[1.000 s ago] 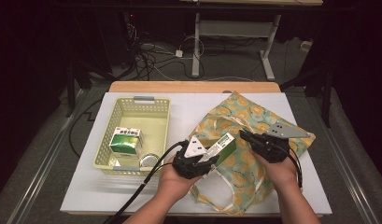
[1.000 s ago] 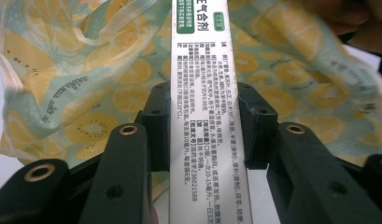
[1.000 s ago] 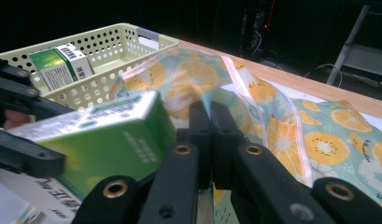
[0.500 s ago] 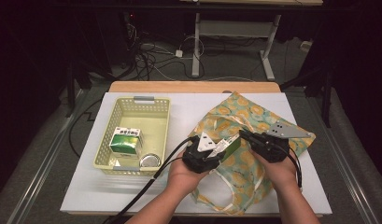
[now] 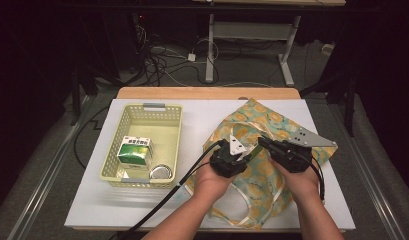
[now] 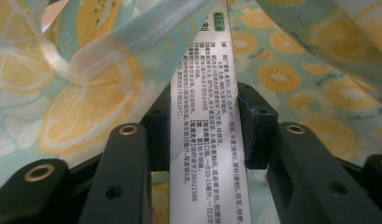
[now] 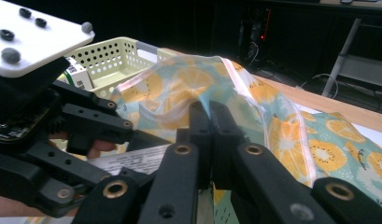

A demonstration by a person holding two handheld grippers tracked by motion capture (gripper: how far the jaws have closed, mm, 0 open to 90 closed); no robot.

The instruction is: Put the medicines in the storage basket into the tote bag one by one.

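Since a second ago the left tongs (image 5: 248, 151) have slid to the right across the white bench (image 5: 202, 112), carrying the white-and-green printed carton (image 6: 205, 116) from the open bench side of the bag into the mouth of the yellow-and-teal citrus-print fabric bag (image 5: 272, 120). In the high view much of the carton is now hidden by cloth and by the tongs themselves. The right tongs (image 5: 264, 142) have not shifted.

Seen along the left tongs' own jaws, the carton stands between the two black pads, which press on its long sides, so these tongs are gripping the carton. Its printed face runs forward away from the jaws, with bag fabric lying over and around its far end and a pale translucent hem (image 6: 132, 46) draped across its top.

The right tongs are closed, their jaws pinched together on the upper edge of the bag, holding the cloth raised in a tent just beside the left tongs. In the right gripper view the lifted fabric (image 7: 202, 79) arches over the opening, and the left tongs sit at the left edge.

To the left on the bench stands a pale yellow perforated plastic basket (image 5: 142, 112), holding a green-and-white box (image 5: 134, 150) and a small round metal tin (image 5: 161, 173). Black cables (image 5: 192, 172) trail from the left tongs towards the near edge.
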